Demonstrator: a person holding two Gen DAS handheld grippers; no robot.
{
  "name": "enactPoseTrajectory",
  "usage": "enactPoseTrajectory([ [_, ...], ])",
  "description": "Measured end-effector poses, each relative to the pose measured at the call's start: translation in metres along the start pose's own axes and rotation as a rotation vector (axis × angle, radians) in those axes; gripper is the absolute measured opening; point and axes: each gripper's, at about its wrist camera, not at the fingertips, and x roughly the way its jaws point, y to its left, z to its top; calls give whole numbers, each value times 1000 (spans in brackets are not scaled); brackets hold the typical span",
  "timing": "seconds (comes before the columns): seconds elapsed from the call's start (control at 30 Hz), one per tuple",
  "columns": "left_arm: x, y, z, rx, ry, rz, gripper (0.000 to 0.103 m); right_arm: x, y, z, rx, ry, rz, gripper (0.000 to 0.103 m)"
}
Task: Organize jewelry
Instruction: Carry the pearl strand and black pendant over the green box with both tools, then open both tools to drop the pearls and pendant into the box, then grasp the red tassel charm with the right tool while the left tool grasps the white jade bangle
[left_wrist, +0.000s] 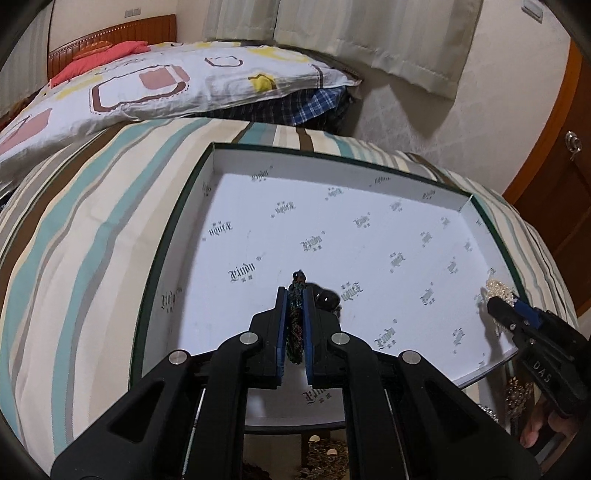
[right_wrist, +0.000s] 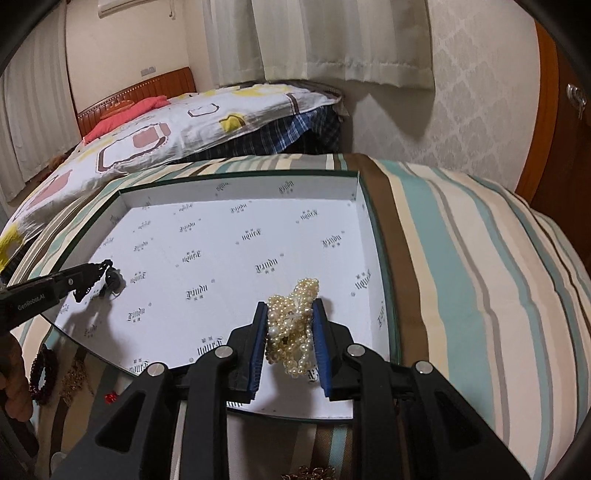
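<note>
Jewelry sorting at an early stage. Left claw (left_wrist: 295, 295) is clenched on a dark beaded strand (left_wrist: 295, 321), held over the near left floor of the open white box (right_wrist: 236, 188) on the striped bed (left_wrist: 74, 229). Right claw (right_wrist: 290, 314) grips a bundle of pearl necklaces (right_wrist: 291, 325) over the near right of the box. Nothing yet lies loose inside the box, so both pieces seemingly await placing. More items, among them a dark red bead bracelet (right_wrist: 42, 376), lie near the box's front edge, partly cut off; their number and kind cannot be made out.
</note>
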Motion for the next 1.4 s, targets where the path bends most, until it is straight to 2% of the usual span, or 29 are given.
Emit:
enactPoseTrajectory([
  [0.1,1,1,-2,-4,6,6,9,-1,-3,-1,15,0,1,37],
  [0.17,3,1,-2,-7,11,6,15,0,-4,0,22,0,2,42],
  [0.27,3,2,-2,-6,11,13,27,-2,-5,0,24,-9,-1,43],
  [0.33,3,2,-2,-5,8,13,30,-5,-5,2,23,-20,-11,43],
  [0.43,-5,-1,-1,2,-20,15,45,-13,-5,4,31,-43,-12,43],
  [0.57,-24,-5,1,4,-64,3,50,-35,1,2,24,-91,-14,43],
  [0.73,-61,-8,-11,5,-140,-3,54,-61,14,-13,10,-130,-9,43],
  [0.83,-79,-3,-26,-5,-157,5,54,-78,25,-28,-5,-141,5,43],
  [1.07,-118,13,-71,-34,-156,42,54,-104,53,-72,-57,-120,42,43],
  [1.4,-142,35,-125,-71,-113,74,54,-101,83,-110,-104,-27,114,42],
])
